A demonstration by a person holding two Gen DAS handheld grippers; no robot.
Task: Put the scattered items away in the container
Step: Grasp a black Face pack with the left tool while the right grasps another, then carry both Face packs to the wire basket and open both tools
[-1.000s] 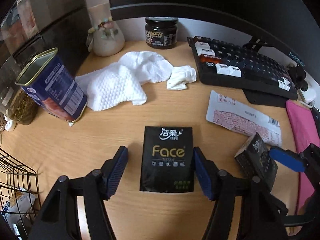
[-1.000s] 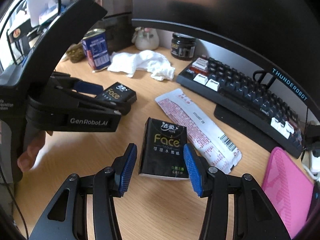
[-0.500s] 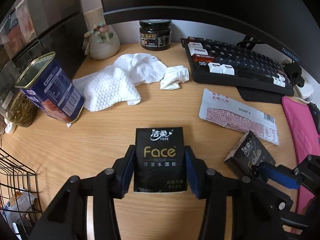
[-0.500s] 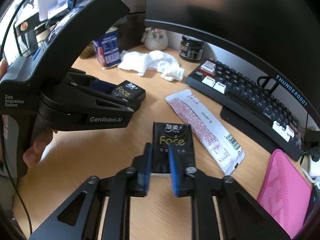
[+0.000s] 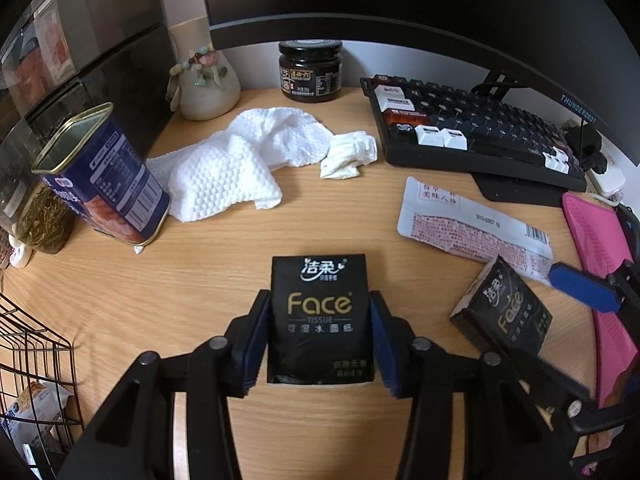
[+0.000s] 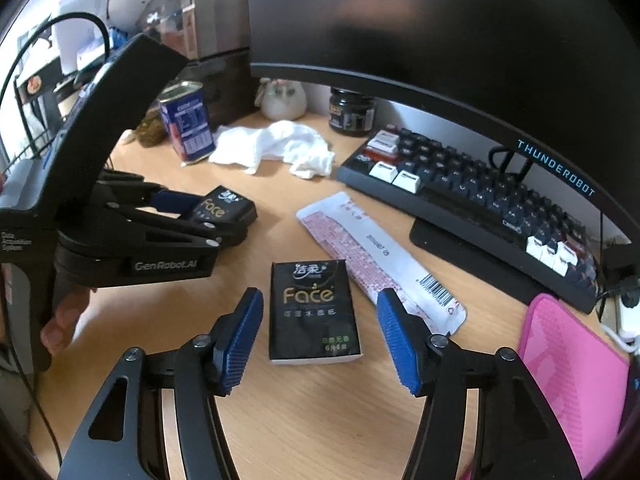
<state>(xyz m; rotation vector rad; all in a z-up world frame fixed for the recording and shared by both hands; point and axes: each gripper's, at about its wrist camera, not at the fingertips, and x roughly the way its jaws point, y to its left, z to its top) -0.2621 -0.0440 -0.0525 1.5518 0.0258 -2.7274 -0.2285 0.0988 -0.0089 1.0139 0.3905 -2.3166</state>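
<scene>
Two black "Face" tissue packs are on the wooden desk. My left gripper (image 5: 319, 334) is shut on one tissue pack (image 5: 319, 316), its blue pads pressed against both sides; this pack also shows in the right wrist view (image 6: 224, 210). My right gripper (image 6: 320, 336) is open, its blue pads apart on either side of the second tissue pack (image 6: 314, 310), which lies flat on the desk and also shows in the left wrist view (image 5: 506, 316). A black wire basket (image 5: 28, 364) stands at the lower left with packets inside.
A blue tin (image 5: 104, 176), white paper towels (image 5: 248, 160), a crumpled tissue (image 5: 350, 154), a dark jar (image 5: 311, 72), a white vase (image 5: 204, 80), a keyboard (image 5: 472, 132), a white wrapper (image 5: 472, 224) and a pink pad (image 5: 600, 264) are on the desk. A monitor hangs over the back.
My left gripper closed on its tissue pack. My right gripper closed on the second pack half a second ago and has now opened again, leaving that pack on the desk.
</scene>
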